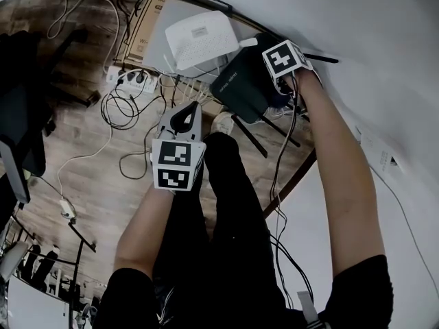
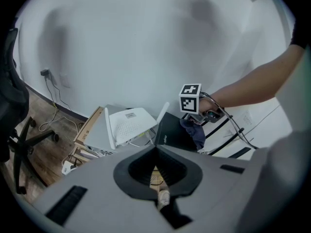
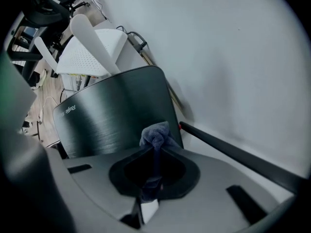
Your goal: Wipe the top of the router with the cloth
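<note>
A black router (image 1: pixel 241 81) leans tilted beside a white router (image 1: pixel 199 38) that rests on a stack by the wall. My right gripper (image 1: pixel 280 88) is at the black router's right edge, shut on a dark blue cloth (image 3: pixel 156 134). The bunched cloth touches the router's brushed top (image 3: pixel 112 113) near its lower right corner. From the left gripper view, the cloth (image 2: pixel 195 131) hangs under the marker cube onto the black router (image 2: pixel 171 132). My left gripper (image 1: pixel 187 105) is held apart in front of the routers, shut (image 2: pixel 156 148) with nothing between its jaws.
Black antennas (image 1: pixel 252 137) stick out below the black router, one (image 3: pixel 238 154) close to my right gripper. A power strip (image 1: pixel 130 81) and tangled cables lie on the wood floor. The cardboard box (image 1: pixel 145 26) sits under the white router (image 3: pixel 92 55). An office chair (image 2: pixel 22 140) stands left.
</note>
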Tool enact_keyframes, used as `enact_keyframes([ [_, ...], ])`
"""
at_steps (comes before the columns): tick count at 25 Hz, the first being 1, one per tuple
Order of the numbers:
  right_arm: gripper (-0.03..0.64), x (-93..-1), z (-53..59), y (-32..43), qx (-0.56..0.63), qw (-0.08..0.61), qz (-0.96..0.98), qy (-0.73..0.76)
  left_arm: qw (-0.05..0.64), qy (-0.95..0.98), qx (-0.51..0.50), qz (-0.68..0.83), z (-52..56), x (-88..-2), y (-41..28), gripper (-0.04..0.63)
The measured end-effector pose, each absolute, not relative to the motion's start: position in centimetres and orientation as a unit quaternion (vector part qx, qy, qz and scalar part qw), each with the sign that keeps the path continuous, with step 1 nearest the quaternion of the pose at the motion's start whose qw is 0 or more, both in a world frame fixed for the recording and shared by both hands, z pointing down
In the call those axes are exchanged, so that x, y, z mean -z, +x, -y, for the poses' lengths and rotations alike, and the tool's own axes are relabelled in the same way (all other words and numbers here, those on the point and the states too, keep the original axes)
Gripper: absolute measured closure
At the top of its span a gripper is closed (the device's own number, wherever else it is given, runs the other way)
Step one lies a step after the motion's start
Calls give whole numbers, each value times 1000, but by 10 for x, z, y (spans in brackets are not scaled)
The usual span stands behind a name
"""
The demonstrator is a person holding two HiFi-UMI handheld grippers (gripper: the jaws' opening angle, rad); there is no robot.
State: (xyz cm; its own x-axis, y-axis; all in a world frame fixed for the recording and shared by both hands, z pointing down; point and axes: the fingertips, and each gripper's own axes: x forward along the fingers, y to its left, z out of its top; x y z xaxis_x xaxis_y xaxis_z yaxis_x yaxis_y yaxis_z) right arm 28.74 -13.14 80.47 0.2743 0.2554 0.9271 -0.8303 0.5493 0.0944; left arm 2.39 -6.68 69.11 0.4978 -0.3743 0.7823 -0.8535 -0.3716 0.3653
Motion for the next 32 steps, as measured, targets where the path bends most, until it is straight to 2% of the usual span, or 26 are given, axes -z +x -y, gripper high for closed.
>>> enact_keyframes([
  [7,611,-809,144,294,-313,768,474,295,396,770,-305,398,66,-693,24,595],
  [19,611,-810,162,294,-316,730,498,345,402,766,-301,402,67,-700,20,595],
  [32,611,-803,205,211,-319,626,614,359,404,761,-303,408,68,-705,11,594],
])
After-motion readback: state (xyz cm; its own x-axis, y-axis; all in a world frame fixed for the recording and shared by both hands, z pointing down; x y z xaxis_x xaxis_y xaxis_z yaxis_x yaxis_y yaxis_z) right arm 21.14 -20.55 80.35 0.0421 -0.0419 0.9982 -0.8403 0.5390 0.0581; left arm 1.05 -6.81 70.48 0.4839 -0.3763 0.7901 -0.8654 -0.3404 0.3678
